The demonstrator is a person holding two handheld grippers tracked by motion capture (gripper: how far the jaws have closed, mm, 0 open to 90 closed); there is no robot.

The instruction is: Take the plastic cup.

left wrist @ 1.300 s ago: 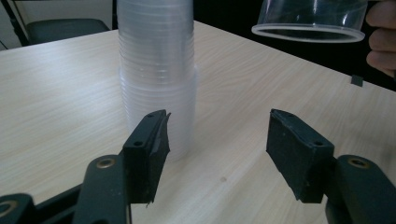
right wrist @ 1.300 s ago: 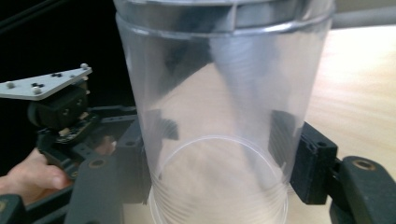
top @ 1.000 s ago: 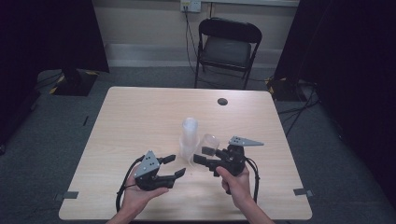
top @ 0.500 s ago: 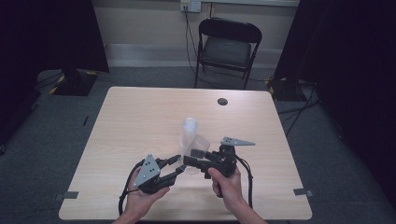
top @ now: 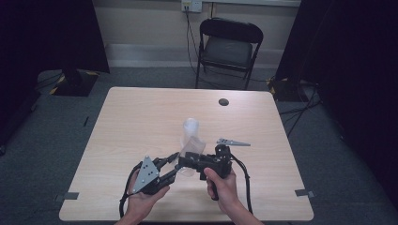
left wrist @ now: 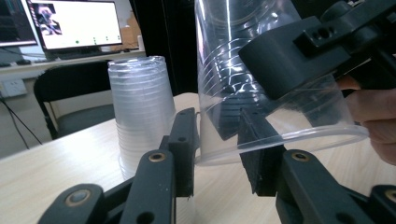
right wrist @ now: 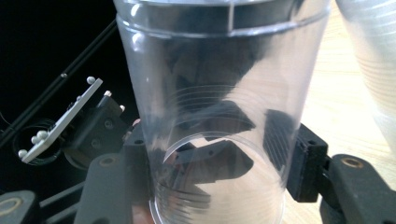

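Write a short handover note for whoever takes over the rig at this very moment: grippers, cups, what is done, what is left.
Right gripper: shut on a clear cup, held off the table near the front edge.
Left gripper: jaws have just been closing around the same cup's rim end; whether the pads press yet is hard to tell.
Stack of clear cups: upside down on the table, just behind the grippers.
Done: one cup is off the stack and in hand.
Left: probably pass or pull the cup between the grippers, then set it down; the stack looks untouched.
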